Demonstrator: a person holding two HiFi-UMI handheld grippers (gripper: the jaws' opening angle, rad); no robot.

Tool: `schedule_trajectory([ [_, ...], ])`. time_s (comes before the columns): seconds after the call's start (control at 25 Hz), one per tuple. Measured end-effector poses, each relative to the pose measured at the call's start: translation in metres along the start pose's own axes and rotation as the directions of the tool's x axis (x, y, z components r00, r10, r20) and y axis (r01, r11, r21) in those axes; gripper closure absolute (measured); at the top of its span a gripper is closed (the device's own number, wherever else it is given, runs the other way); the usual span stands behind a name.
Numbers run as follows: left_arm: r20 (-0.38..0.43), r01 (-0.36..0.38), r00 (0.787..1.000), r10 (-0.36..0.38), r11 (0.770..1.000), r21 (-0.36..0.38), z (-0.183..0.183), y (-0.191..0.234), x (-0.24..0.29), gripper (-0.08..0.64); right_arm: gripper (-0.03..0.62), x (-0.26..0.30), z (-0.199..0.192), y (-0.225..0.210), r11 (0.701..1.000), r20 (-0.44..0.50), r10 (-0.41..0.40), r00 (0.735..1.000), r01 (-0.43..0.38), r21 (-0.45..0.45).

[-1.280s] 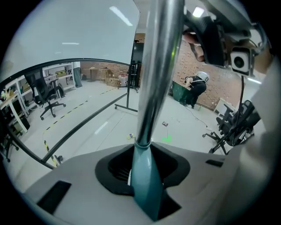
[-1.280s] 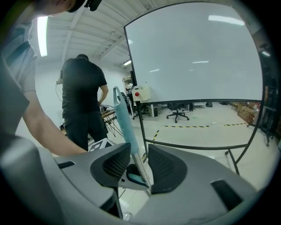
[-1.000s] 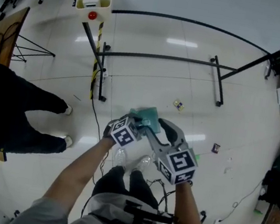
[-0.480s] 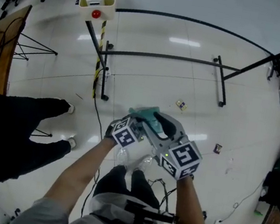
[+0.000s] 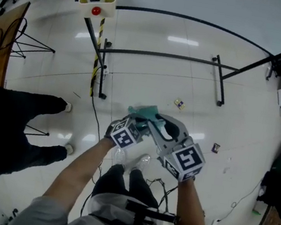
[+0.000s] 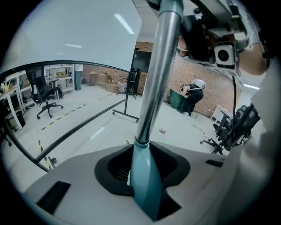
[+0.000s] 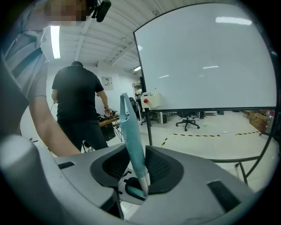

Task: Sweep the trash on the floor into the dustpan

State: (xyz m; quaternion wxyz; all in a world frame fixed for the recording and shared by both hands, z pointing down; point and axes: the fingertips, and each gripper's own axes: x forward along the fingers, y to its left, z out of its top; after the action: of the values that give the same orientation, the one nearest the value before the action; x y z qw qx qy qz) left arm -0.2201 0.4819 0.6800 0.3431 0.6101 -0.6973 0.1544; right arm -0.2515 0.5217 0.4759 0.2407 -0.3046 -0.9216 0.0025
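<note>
My left gripper (image 5: 137, 119) is shut on a shiny metal pole (image 6: 160, 70) just above its teal socket (image 6: 147, 176). My right gripper (image 5: 153, 121) sits right beside it; its jaws have just been closing, and its pads now press a slim teal handle (image 7: 131, 136) that stands up between them. In the head view both tools show only as a teal patch (image 5: 145, 113) between the grippers. Two bits of trash lie on the white floor: a small wrapper (image 5: 179, 104) and a dark scrap (image 5: 215, 147). No dustpan tray is visible.
A whiteboard stand's black legs (image 5: 160, 58) cross the floor ahead, with a yellow box with a red button (image 5: 96, 1) at its left post. A person in black (image 5: 11, 119) stands at the left. Cables (image 5: 94, 115) run past my shoes (image 5: 130, 160).
The right gripper's jaws have narrowed onto the teal handle and it has tilted slightly. The bystander at the left has shifted their legs. The left gripper has held still.
</note>
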Motion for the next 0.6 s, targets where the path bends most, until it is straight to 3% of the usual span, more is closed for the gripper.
schedule_trajectory([
  [0.16,0.009,-0.013,1.000,0.013,1.000,-0.010,-0.006,-0.002,-0.003,0.451,0.477,-0.027,-0.007,-0.036,0.993,0.018,-0.100,0.995,0.099,0.063],
  [0.24,0.013,-0.024,1.000,0.025,0.999,-0.028,-0.013,0.003,-0.008,0.449,0.485,-0.046,-0.007,-0.052,0.992,0.012,-0.117,0.993,0.117,0.041],
  [0.6,-0.045,-0.062,0.997,0.060,0.997,-0.042,-0.015,0.001,-0.015,0.454,0.486,-0.097,-0.006,-0.061,0.968,0.035,-0.243,0.969,0.240,0.079],
])
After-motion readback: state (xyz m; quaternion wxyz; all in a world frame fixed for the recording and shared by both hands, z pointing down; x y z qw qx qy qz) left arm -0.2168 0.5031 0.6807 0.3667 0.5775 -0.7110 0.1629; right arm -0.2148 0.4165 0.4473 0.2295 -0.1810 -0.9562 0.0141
